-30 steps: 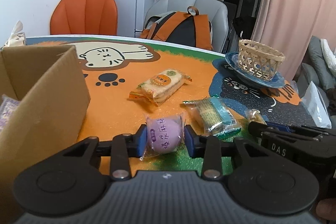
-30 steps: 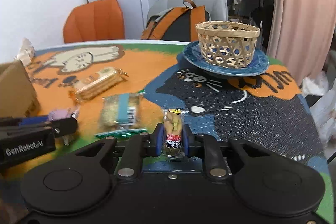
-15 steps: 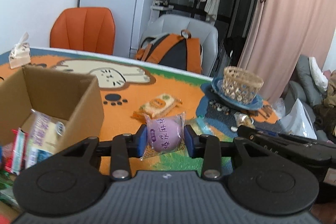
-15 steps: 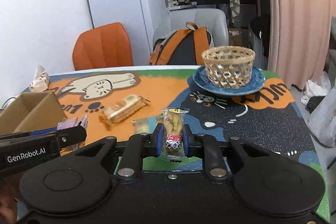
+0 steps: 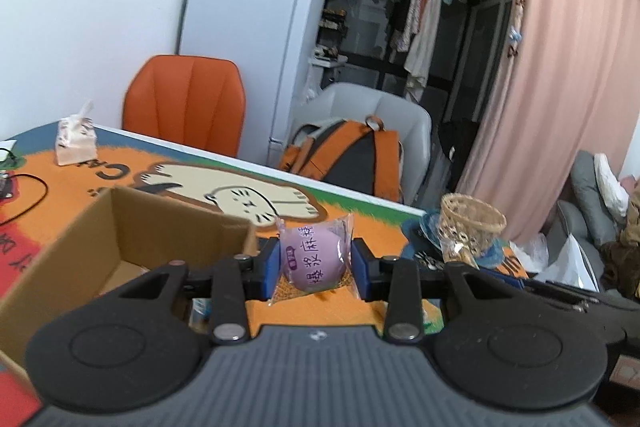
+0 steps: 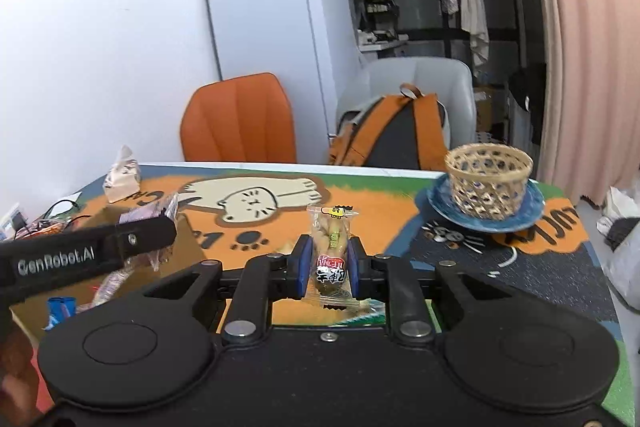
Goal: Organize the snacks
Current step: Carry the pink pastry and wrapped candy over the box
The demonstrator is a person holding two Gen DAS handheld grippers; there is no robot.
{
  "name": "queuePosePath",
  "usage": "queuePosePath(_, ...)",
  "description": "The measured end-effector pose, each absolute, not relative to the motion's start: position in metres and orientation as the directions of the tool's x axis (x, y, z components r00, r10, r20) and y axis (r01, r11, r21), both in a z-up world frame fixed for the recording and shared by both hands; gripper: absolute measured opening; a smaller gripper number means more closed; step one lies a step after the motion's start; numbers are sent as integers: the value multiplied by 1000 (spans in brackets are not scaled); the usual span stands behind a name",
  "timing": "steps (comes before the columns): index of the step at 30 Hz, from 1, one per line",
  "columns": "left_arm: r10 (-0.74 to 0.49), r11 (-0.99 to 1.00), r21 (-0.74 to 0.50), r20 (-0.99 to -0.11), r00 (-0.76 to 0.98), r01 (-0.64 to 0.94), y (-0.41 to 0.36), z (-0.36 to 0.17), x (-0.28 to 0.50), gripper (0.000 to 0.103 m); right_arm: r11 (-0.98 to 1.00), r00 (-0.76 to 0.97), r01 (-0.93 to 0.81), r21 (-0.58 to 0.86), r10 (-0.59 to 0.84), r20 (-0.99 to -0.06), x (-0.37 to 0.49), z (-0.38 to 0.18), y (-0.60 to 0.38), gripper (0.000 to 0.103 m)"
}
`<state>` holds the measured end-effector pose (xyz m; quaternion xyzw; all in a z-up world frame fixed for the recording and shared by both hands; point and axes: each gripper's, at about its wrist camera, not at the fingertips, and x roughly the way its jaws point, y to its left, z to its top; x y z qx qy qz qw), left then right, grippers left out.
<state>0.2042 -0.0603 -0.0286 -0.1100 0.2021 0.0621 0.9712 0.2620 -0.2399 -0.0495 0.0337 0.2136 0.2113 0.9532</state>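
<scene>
My left gripper is shut on a round purple snack in a clear wrapper, held in the air just right of the open cardboard box. My right gripper is shut on a small clear-wrapped snack with a red label, held above the table. The left gripper also shows in the right wrist view, over the box, where several wrapped snacks lie. The right gripper's snack shows in the left wrist view.
A woven basket stands on a blue plate at the table's far right. A tissue pack sits far left. The cat-print mat covers the table. Orange chair and backpack stand behind.
Both grippers have risen with their snacks and shifted left. The left gripper now sits beside the box's opening; the table snacks have dropped out of view.
</scene>
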Motion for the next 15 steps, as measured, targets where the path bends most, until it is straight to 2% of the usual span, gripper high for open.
queuePosePath(15, 130, 944, -232, -394, 910, -235, -5, -23, 193, 36, 884, 809, -450, 125, 462, -363, 255, -29, -193, 20)
